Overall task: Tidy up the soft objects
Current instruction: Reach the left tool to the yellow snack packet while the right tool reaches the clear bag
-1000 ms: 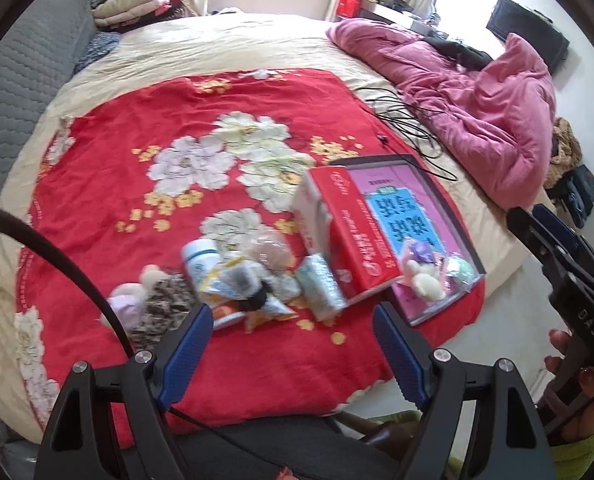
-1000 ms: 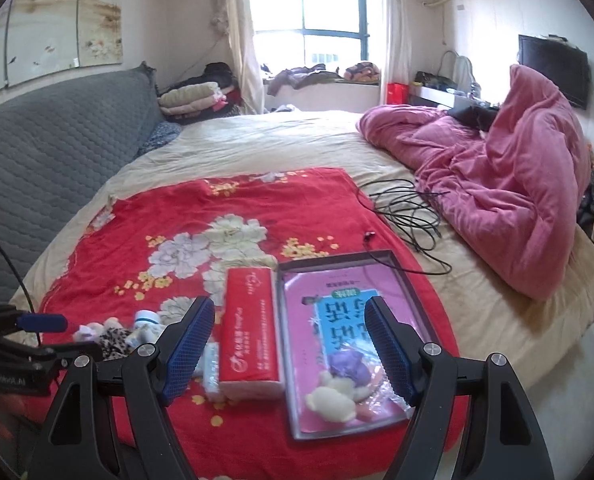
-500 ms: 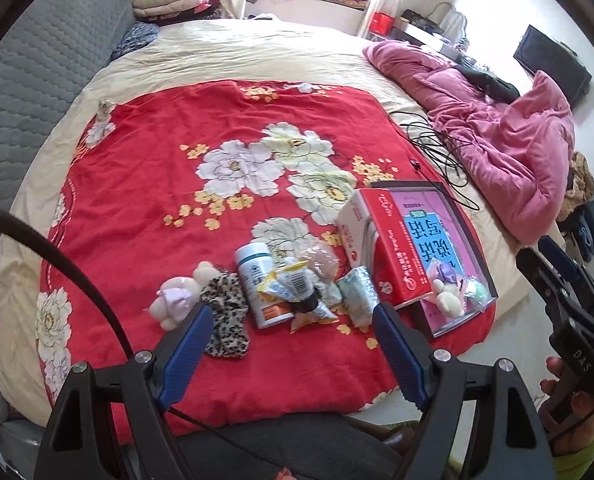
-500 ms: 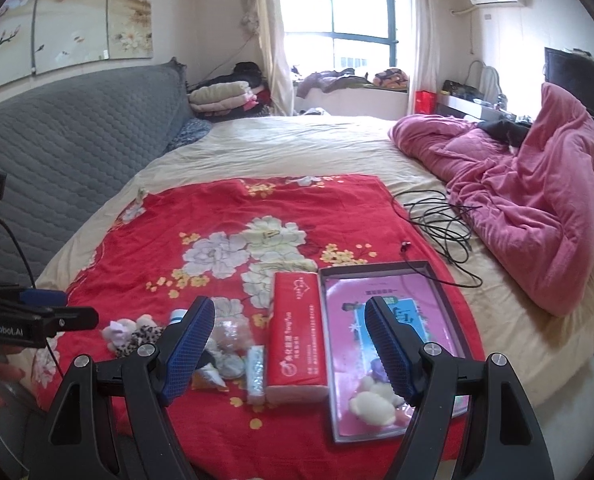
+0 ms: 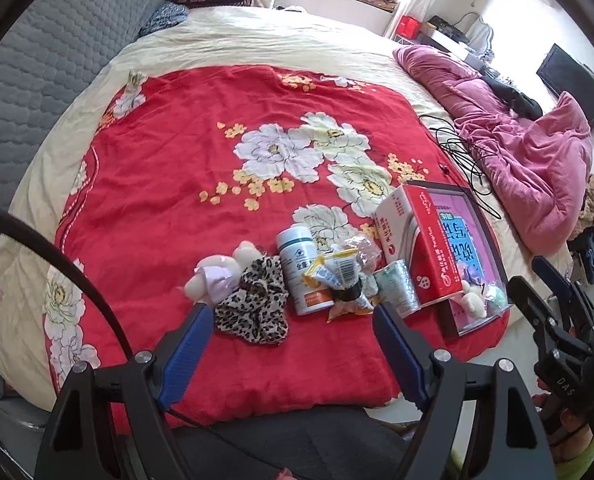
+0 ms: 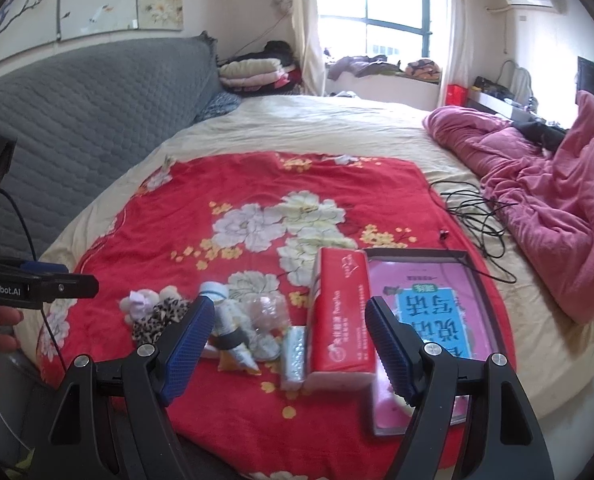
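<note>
On the red floral blanket (image 5: 169,184), from left to right, lie a small plush toy (image 5: 217,276), a leopard scrunchie (image 5: 257,304), a white bottle (image 5: 303,270), crumpled packets (image 5: 339,276), a red tissue pack (image 5: 421,248) and a dark tray (image 5: 485,232). The left gripper (image 5: 287,340) and right gripper (image 6: 285,336) hover with jaws spread, holding nothing.

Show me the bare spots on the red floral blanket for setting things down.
Free: the red floral blanket beyond the white pill bottle, toward the grey quilted headboard; also the near strip before the leopard-print scrunchie. Crowded: the row from the small plush toy to the red tissue pack.
</note>
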A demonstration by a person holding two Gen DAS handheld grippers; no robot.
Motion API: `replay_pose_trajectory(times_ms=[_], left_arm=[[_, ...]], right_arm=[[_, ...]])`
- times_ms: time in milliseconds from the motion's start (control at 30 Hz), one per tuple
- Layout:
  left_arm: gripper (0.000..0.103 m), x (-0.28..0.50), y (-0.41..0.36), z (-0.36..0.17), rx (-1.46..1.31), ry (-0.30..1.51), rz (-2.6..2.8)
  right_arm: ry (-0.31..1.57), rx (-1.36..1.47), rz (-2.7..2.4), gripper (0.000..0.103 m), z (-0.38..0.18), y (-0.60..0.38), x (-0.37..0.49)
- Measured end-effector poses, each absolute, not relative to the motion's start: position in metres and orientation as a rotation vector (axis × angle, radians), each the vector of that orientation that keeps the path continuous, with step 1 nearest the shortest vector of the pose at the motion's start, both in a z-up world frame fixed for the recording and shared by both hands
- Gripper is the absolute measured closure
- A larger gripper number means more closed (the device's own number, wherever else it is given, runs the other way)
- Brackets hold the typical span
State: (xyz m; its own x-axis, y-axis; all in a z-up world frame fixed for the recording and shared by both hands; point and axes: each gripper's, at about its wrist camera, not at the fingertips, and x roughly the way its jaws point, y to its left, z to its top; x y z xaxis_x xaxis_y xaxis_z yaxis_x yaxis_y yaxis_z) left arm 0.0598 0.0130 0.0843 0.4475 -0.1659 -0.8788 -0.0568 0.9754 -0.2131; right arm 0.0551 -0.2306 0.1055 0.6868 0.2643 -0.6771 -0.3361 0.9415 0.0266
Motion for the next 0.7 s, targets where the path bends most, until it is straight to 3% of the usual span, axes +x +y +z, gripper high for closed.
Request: replay_pose_trajectory(times_ms=[700], left_arm=[[0.022, 0.084, -0.014, 0.023, -0.245, 1.198, -0.152]], right_arm=[[0.891, -0.166, 0.359, 0.024, 0.032, -0.215, 0.072]])
